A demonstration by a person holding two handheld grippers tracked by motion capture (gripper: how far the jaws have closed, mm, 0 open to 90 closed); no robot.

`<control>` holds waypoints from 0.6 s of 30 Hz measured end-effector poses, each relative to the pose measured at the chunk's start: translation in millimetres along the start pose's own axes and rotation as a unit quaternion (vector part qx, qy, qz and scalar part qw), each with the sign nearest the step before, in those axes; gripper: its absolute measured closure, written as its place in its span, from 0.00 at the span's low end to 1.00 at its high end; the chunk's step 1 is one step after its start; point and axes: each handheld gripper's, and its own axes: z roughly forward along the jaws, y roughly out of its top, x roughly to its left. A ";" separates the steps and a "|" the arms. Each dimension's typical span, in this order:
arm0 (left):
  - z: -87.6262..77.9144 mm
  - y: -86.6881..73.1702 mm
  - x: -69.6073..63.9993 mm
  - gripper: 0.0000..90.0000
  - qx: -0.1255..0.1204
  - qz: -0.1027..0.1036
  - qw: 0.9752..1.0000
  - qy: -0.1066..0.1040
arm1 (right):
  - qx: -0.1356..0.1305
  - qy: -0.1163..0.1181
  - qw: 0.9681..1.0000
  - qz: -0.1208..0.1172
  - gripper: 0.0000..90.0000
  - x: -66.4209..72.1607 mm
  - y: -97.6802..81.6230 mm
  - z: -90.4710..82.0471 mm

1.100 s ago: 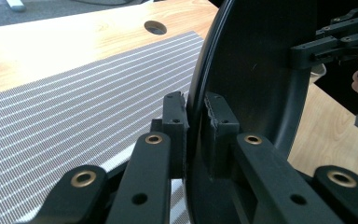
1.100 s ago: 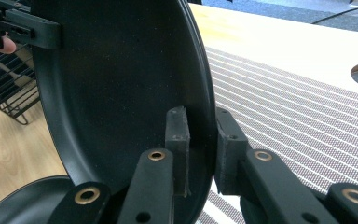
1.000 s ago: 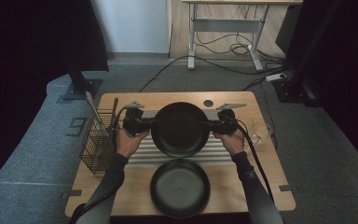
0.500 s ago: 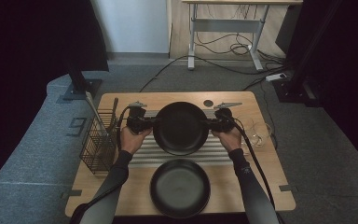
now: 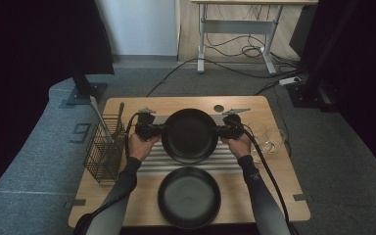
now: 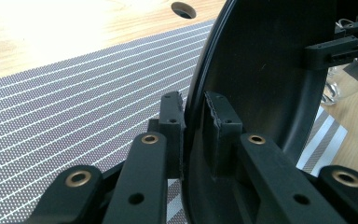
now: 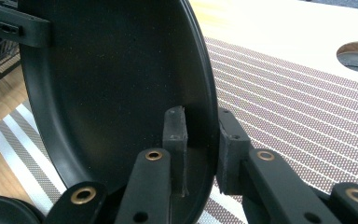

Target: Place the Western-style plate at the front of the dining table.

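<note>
**Black plate carried by both grippers above the mat**

The left gripper (image 5: 157, 130) and the right gripper (image 5: 219, 131) each pinch an opposite rim of the black plate (image 5: 189, 135), which hangs tilted over the striped mat (image 5: 152, 161). The jaws are nearly closed, pads pressing the thin rim. Probably the next move is lowering it level, then opening both jaws together

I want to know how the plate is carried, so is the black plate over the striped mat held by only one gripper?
No, the left gripper and the right gripper each clamp an opposite rim of the held plate.
</note>
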 end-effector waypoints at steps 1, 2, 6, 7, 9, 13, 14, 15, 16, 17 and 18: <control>0.7 -0.1 0.6 0.87 0.001 0.000 1.000 0.000 | 0.001 0.000 1.000 0.001 0.85 -0.5 -0.3 1.0; 1.4 -0.2 1.1 0.87 0.002 -0.001 1.000 -0.001 | 0.002 0.000 1.000 0.001 0.85 -0.8 -0.5 1.5; 5.3 -1.2 3.3 0.87 0.006 -0.004 1.000 -0.001 | 0.006 -0.001 1.000 0.003 0.85 -2.7 -1.5 4.5; 6.2 -1.5 3.8 0.87 0.007 -0.005 1.000 -0.001 | 0.007 -0.001 1.000 0.003 0.85 -3.3 -1.7 5.2; 7.9 -2.2 5.0 0.87 0.009 -0.007 1.000 -0.001 | 0.009 -0.002 1.000 0.003 0.85 -4.0 -2.2 6.8; 11.1 -3.3 7.6 0.87 0.013 -0.009 1.000 0.001 | 0.013 -0.002 1.000 0.004 0.85 -5.5 -3.3 10.7; 11.5 -3.3 8.1 0.87 0.014 -0.010 1.000 0.001 | 0.013 -0.001 1.000 0.005 0.85 -6.3 -3.4 11.4; 11.9 -3.1 8.6 0.87 0.015 -0.011 1.000 0.001 | 0.013 -0.001 1.000 0.006 0.85 -6.8 -3.4 12.1; 12.1 -3.0 8.9 0.87 0.015 -0.011 1.000 0.001 | 0.013 0.000 1.000 0.007 0.85 -7.0 -3.3 12.5; 12.6 -2.7 9.2 0.87 0.017 -0.011 1.000 0.001 | 0.013 0.000 1.000 0.007 0.85 -7.3 -3.2 12.8; 13.3 -2.5 9.6 0.87 0.018 -0.011 1.000 0.003 | 0.013 0.001 1.000 0.007 0.85 -8.0 -3.0 13.4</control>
